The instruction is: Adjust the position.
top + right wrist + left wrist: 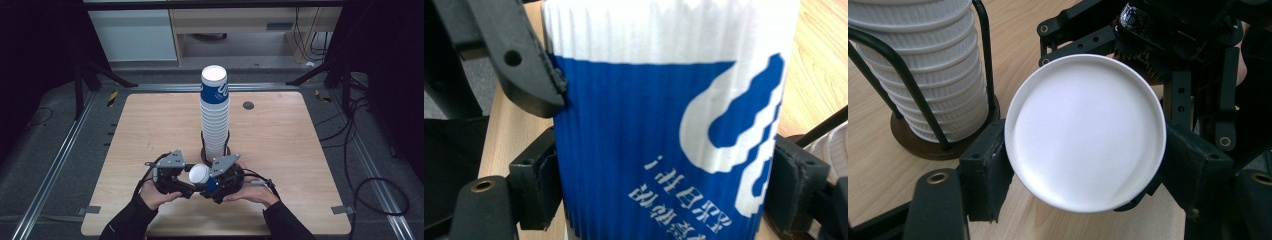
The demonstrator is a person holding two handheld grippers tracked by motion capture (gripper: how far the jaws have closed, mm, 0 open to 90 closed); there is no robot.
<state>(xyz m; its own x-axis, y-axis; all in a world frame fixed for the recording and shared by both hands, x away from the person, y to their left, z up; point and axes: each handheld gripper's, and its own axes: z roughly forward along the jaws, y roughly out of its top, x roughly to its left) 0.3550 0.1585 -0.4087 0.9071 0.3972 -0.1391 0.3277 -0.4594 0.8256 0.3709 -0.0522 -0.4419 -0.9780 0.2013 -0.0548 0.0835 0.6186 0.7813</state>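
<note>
Cup (664, 125): ribbed paper, matt blue-and-white print; base (1085, 132) smooth, faint sheen. Table (280, 150): pale wood grain, matt. Holder (913, 85), 10 o'clock: black metal rods, wooden foot.

Cup stack (215, 115) just beyond grippers

Both grippers matte black, skeletal linkage arms with small brass-ringed pivot holes; left gripper (191, 185) and right gripper (204, 188) each carry a grey three-cornered plate on top with dark screw heads; jaws end in blocky black rubber-like pads; black cables trail back from both bodies; ribbed black housing on one body; person wears black long sleeves (131, 220).
</note>
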